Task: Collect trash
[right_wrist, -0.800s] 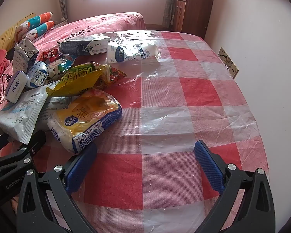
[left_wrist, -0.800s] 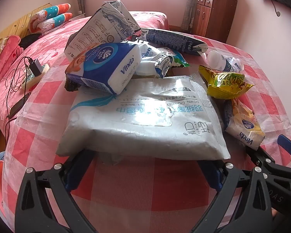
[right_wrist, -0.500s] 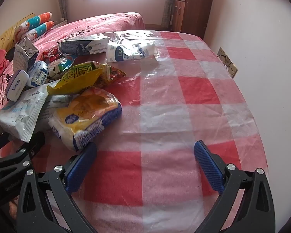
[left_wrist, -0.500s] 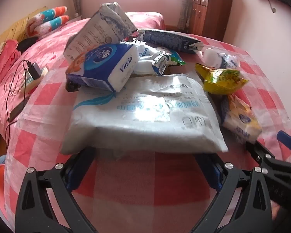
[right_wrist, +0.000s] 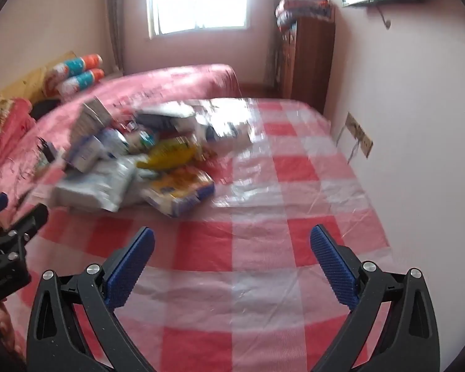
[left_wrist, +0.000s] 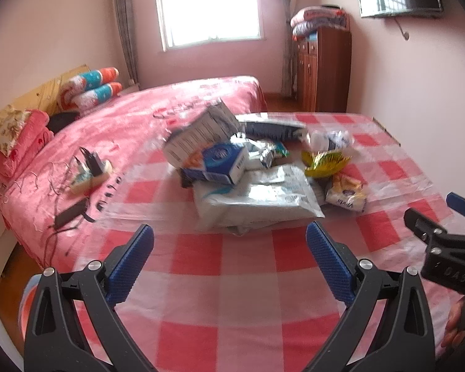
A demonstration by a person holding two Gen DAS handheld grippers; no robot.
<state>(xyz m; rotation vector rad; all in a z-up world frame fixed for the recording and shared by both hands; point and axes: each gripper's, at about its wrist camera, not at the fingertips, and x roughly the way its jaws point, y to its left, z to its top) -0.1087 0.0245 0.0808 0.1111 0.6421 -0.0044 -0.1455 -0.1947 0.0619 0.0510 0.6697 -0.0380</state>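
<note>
Between pads: left gripper (left_wrist: 229, 260) spread wide, nothing held; right gripper (right_wrist: 232, 263) likewise spread, over bare cloth.
Trash pile: mid-frame in left view, straight beyond the left gripper; in right view it sits centre-left, off-axis.
Nearer hand: left, by my reading.
Nearest piece: white pouch (left_wrist: 257, 198), flat, soft, crinkly; long axis runs across the frame.
Others: blue tissue pack (left_wrist: 215, 162) atop it; yellow wrapper (left_wrist: 324, 161), crumpled; carton (left_wrist: 201, 130), stiff, tilted.
Surface: checked cloth (left_wrist: 226, 297) under glossy plastic film.
</note>
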